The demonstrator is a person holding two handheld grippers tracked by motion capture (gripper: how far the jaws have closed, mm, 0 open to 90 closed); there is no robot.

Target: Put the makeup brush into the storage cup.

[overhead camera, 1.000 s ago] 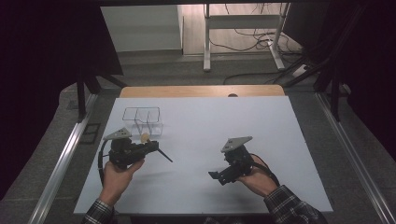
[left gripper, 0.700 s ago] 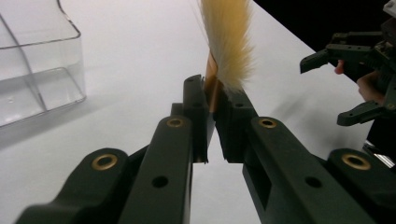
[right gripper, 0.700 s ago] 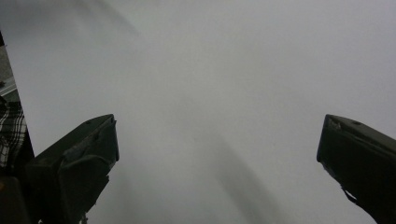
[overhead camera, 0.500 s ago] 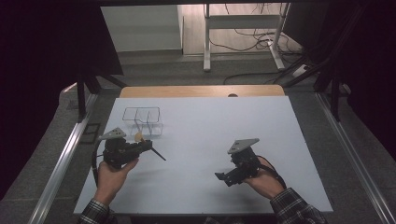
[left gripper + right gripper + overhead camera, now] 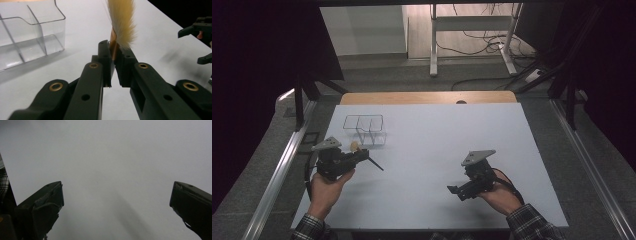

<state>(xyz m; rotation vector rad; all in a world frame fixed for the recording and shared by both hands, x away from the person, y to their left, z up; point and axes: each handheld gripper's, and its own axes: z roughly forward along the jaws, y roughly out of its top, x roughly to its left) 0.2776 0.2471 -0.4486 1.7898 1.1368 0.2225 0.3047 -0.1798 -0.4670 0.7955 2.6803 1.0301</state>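
Note:
My left gripper (image 5: 362, 156) (image 5: 114, 53) is shut on a brush (image 5: 374, 163) at its copper ferrule. The pale bristles (image 5: 122, 22) stick up past the jaws and the thin dark handle slants down to the right over the table. A clear plastic organiser (image 5: 364, 129) (image 5: 27, 37) with several empty compartments stands just beyond this gripper. My right gripper (image 5: 458, 192) (image 5: 117, 192) hovers low over the white table near the front right. Its jaws are wide open with nothing between them.
The white tabletop (image 5: 437, 135) (image 5: 112, 157) has a wooden strip (image 5: 427, 97) along its far edge. Metal rails run down both sides. In the left gripper view the other gripper (image 5: 200, 37) shows far off at the right edge.
My left gripper has drifted slightly left with the brush still in it. The right gripper has eased a little toward the near right.

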